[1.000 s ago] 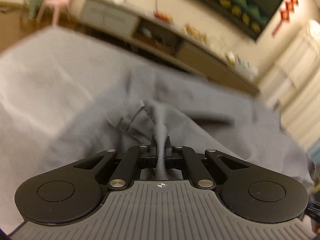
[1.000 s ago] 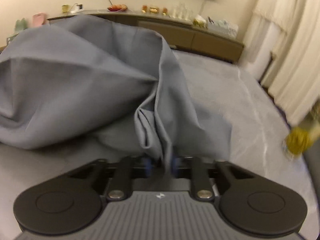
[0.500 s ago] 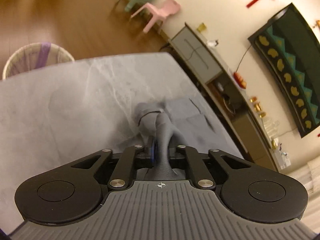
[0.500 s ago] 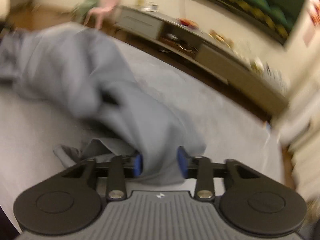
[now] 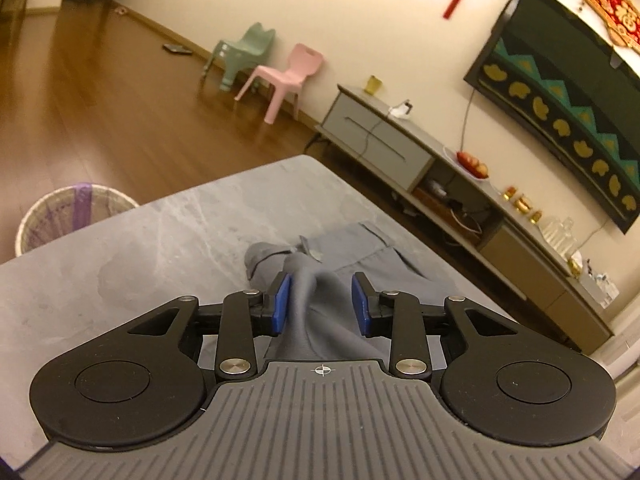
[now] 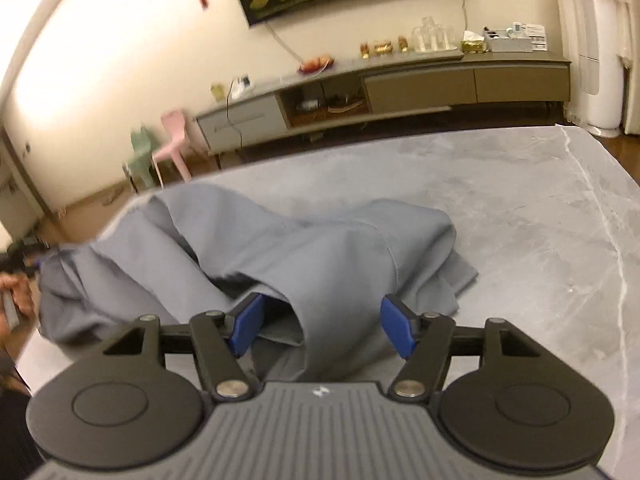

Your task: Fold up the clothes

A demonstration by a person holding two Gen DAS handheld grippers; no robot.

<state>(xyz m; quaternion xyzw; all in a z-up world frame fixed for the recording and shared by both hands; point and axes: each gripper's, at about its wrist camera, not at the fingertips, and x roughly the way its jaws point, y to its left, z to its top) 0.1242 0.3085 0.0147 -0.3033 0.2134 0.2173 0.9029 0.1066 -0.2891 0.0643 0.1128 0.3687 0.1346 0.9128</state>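
Now you are letting go on both sides, so finish each release cleanly before you draw back. Your left gripper (image 5: 322, 300) is opening; a ridge of the grey garment (image 5: 320, 304) stands between its blue pads, brushing the left one and clear of the other. Your right gripper (image 6: 322, 326) is opening too, its jaws spread wide, with a hump of the same cloth (image 6: 320, 264) between them and neither pad pressing on it. Lift each tool straight off the fabric rather than dragging sideways, or, I judge, the fold you have laid will pull askew. The garment lies heaped on the grey marbled table (image 6: 540, 208), rumpled, with one flat panel toward the far edge. Count: one garment, one table, two grippers. Beyond them stand two small chairs, one green (image 5: 240, 56) and one pink (image 5: 286, 76), and one wastebasket (image 5: 64, 220) beside the table.
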